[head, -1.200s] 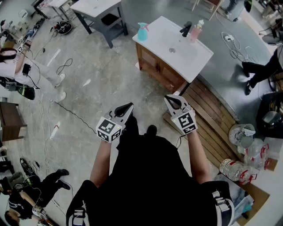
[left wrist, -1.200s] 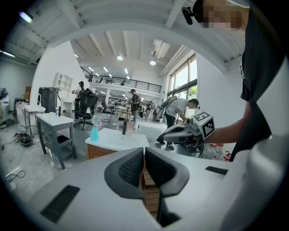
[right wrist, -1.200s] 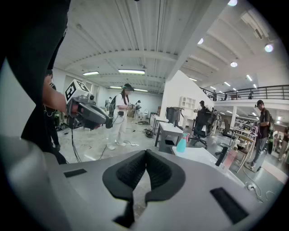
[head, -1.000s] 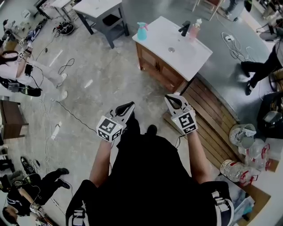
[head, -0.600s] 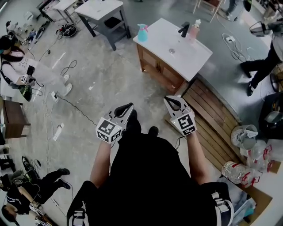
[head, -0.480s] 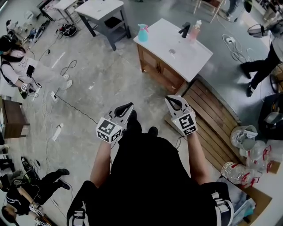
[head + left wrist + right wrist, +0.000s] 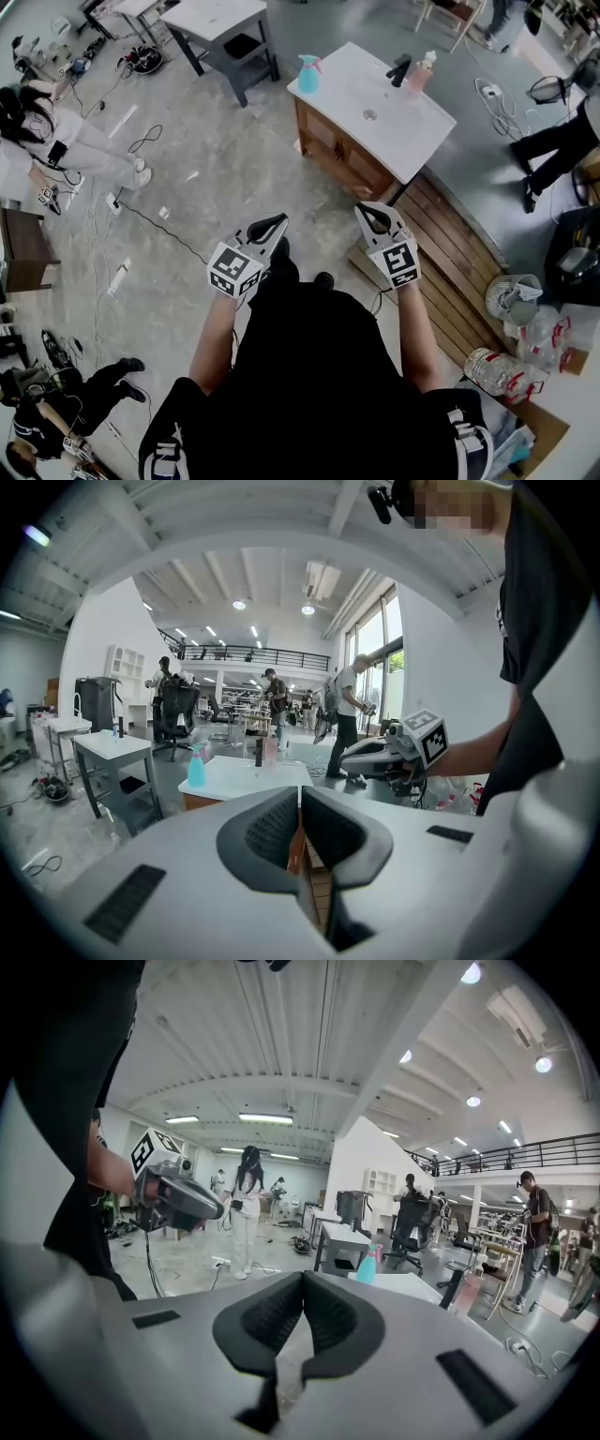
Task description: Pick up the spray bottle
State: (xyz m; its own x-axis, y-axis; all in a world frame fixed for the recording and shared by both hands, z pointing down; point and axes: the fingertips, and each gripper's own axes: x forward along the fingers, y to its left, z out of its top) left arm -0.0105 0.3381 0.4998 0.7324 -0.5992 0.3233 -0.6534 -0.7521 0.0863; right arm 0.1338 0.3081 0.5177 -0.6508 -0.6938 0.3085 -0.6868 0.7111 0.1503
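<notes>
Head view: a wide concrete floor (image 7: 216,178) takes up most of the scene. Cables trail across it and other people are working at its edges. Ahead of the person stands a wooden cabinet with a white top (image 7: 342,86) and a basin set into it. Slatted wooden decking (image 7: 450,253) runs along the cabinet's right side.

The person stands well back from the cabinet, both arms held out in front. The left gripper (image 7: 272,225) and the right gripper (image 7: 368,216) are side by side over bare floor, pointing toward the cabinet. Each gripper view shows its own jaws pressed together with nothing between the pads.

The spray bottle (image 7: 308,75) is pale blue. It stands upright at the far left corner of the white top, well apart from a black tap (image 7: 398,67) and a pink bottle (image 7: 421,71) at the opposite end. In both gripper views it shows small and distant, beyond the closed jaws.

By my reading this is the approach step: nothing is grasped and the bottle is out of reach. The next move would be to walk up to the cabinet's left end. One gripper's jaws then need to open wide enough for the bottle's body. That gripper should line up level with the body, below the trigger head, and close on it before lifting. The bottle stands near the edge, so a nudge could tip it off.
</notes>
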